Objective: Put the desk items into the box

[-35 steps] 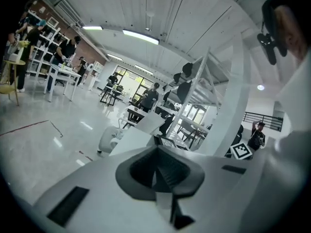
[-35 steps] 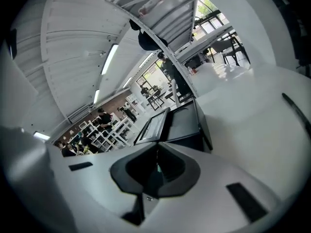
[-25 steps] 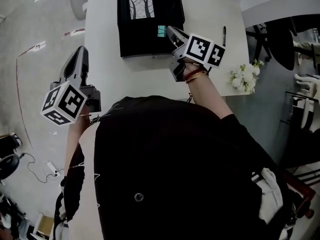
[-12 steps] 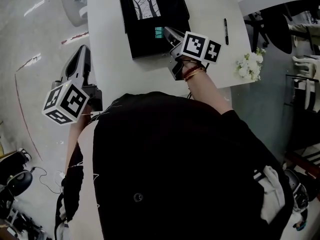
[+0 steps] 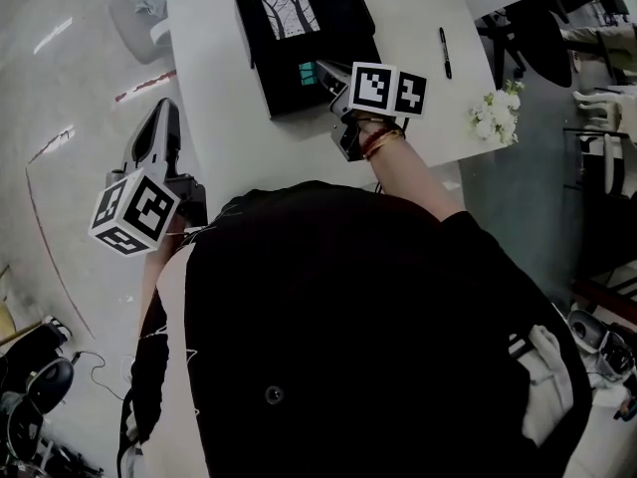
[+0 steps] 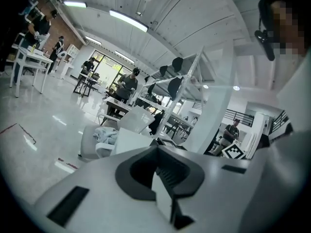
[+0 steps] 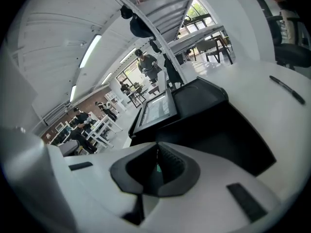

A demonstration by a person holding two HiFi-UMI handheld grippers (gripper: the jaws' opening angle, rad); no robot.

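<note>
An open black box (image 5: 343, 23) stands at the far side of the white table (image 5: 214, 88); a framed tree picture (image 5: 291, 10) lies in it. My right gripper (image 5: 320, 71) reaches over the box, shut on a small teal item (image 5: 302, 73). In the right gripper view only a teal sliver (image 7: 156, 168) shows between the pressed jaws of that gripper (image 7: 156, 152), with the box (image 7: 218, 130) and picture (image 7: 156, 108) just beyond. My left gripper (image 5: 160, 119) hangs over the floor left of the table, jaws together and empty, as the left gripper view (image 6: 158, 152) shows.
A black pen (image 5: 444, 52) lies on the table right of the box, seen again in the right gripper view (image 7: 286, 89). White flowers (image 5: 496, 114) sit at the table's right edge. A chair with cloth (image 6: 99, 137) stands beyond the table.
My right gripper has carried the teal item leftward, further over the box's inside. My left gripper has shifted a little beside the table's left edge.
</note>
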